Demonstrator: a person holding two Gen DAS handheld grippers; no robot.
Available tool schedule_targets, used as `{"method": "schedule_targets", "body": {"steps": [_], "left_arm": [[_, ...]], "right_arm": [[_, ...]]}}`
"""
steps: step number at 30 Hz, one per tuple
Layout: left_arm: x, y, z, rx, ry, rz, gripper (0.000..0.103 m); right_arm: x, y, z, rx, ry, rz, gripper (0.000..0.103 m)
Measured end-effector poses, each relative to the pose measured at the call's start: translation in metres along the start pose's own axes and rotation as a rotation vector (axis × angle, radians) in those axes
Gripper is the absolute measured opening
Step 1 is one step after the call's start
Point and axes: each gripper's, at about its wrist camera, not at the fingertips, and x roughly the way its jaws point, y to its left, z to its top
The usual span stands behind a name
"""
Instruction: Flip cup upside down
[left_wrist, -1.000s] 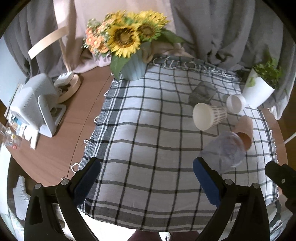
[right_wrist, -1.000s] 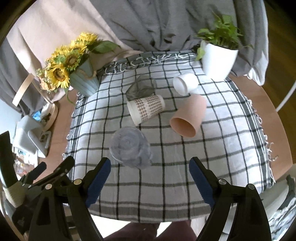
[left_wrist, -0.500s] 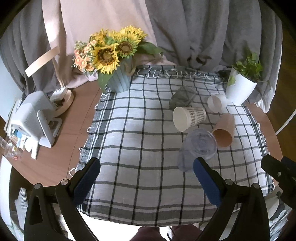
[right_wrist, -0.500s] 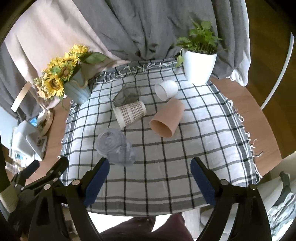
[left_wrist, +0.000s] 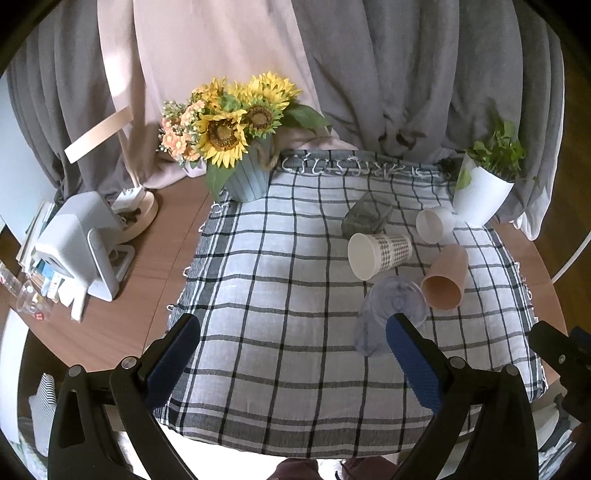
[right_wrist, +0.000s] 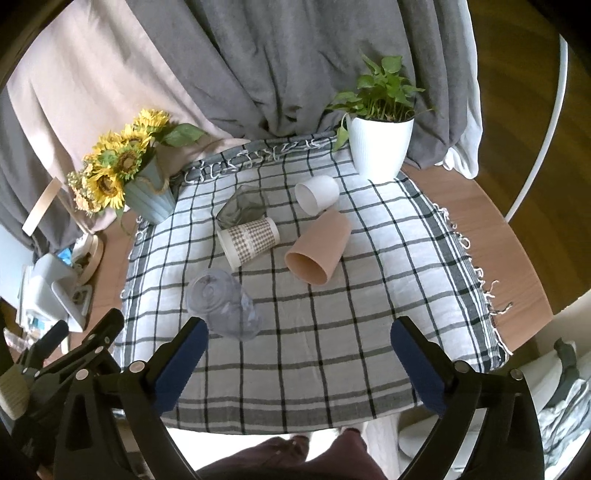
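Several cups are on a checked cloth (left_wrist: 280, 295) (right_wrist: 332, 295). A clear bluish plastic cup (left_wrist: 388, 314) (right_wrist: 223, 304) stands upside down nearest me. A checked paper cup (left_wrist: 378, 254) (right_wrist: 249, 242), a peach cup (left_wrist: 445, 282) (right_wrist: 317, 249), a small white cup (left_wrist: 434, 223) (right_wrist: 317, 194) and a dark glass (left_wrist: 365, 214) (right_wrist: 240, 208) lie on their sides behind it. My left gripper (left_wrist: 291, 343) is open and empty above the near cloth. My right gripper (right_wrist: 299, 343) is open and empty, to the right of the clear cup.
A blue vase of sunflowers (left_wrist: 240, 147) (right_wrist: 133, 173) stands at the back left of the cloth. A white potted plant (left_wrist: 484, 184) (right_wrist: 380, 144) stands at the back right. A white device (left_wrist: 77, 243) and clutter sit on the wooden table at left. Curtains hang behind.
Both grippers have drawn back and up from the cloth, so the cups look smaller and farther. The clear cup stays upside down where it stood.
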Motion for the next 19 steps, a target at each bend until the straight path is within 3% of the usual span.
{"method": "schedule_targets", "body": {"steps": [19], "left_arm": [[-0.0023, 0.0055, -0.0021, -0.01, -0.01, 0.0, 0.103]], "right_arm": [[0.0021, 0.0085, -0.0041, -0.011, 0.015, 0.002, 0.1]]}}
